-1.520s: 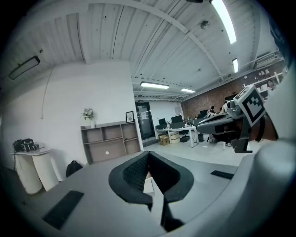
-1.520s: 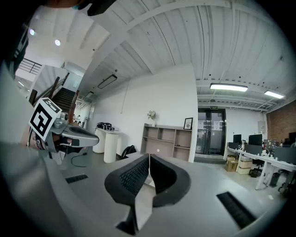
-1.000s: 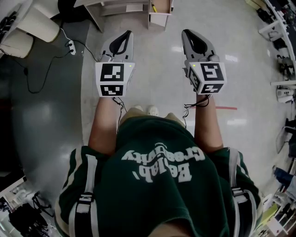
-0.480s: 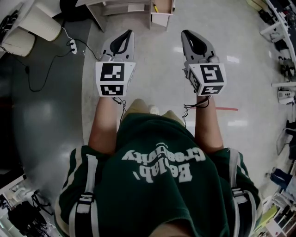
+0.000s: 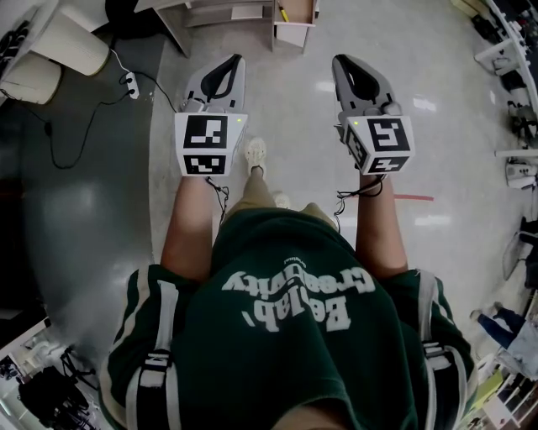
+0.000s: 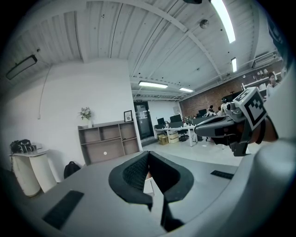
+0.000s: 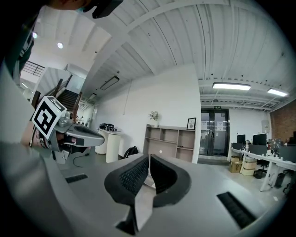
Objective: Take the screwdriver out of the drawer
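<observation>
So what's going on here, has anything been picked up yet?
Nothing yet. A person holds the left gripper and the right gripper out in front above the floor, both with jaws together and empty. What looks like an open drawer stands ahead at the head view's top edge, with something yellow inside; neither gripper has reached it.

Ahead of me a brown open-fronted wooden shelf unit stands against the white wall, with a small potted plant and a black-framed picture on top. A black backpack sits beside it. Below me, a white power strip and its black cable lie on the grey floor.
</observation>
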`<state>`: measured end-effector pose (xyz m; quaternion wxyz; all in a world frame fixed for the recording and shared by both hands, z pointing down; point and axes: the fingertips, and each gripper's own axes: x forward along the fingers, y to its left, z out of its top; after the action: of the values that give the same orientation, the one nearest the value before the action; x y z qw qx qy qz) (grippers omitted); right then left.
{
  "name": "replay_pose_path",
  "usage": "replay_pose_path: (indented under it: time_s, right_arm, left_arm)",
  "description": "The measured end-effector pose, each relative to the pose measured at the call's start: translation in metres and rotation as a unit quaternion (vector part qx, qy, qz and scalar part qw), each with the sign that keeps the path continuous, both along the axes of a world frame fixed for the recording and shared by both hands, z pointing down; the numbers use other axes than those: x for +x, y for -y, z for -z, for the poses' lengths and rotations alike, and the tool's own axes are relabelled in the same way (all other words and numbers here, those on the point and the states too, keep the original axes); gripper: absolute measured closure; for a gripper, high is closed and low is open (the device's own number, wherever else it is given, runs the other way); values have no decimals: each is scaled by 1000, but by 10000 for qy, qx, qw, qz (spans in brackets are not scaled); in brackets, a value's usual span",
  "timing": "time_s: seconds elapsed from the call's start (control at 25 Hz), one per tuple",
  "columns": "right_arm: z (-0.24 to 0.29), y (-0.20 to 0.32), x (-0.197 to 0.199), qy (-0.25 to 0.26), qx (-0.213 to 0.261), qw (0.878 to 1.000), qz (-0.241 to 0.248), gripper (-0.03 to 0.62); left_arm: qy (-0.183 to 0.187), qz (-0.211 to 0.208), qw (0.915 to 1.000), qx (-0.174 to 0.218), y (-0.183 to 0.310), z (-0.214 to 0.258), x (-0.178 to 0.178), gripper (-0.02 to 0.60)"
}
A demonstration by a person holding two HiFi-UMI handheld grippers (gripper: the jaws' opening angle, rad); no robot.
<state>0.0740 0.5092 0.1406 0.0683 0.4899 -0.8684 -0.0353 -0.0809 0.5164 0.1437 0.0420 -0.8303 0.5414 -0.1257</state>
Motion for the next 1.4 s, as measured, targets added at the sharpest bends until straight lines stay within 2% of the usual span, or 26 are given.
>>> replay_pose_path:
  time_s: [0.24, 0.8, 1.08, 1.4]
  right_arm:
    - [-4, 50, -5, 10, -24, 10000, -80, 557]
    - [5, 224, -39, -58, -110, 9993, -343, 557]
    - [-1, 288, -59, -132, -179, 9985, -506, 557]
    - [2, 344, -76, -146, -187, 9976, -650, 557]
  left_arm:
    - [-18, -66, 10000, -43, 54, -4, -6, 563]
    - [-43, -310, 9995, -92, 235, 4, -37, 563]
    - [-109, -477, 9987, -119, 308, 1, -55, 563]
    - [-127, -663, 9977, -111, 369, 3, -68, 563]
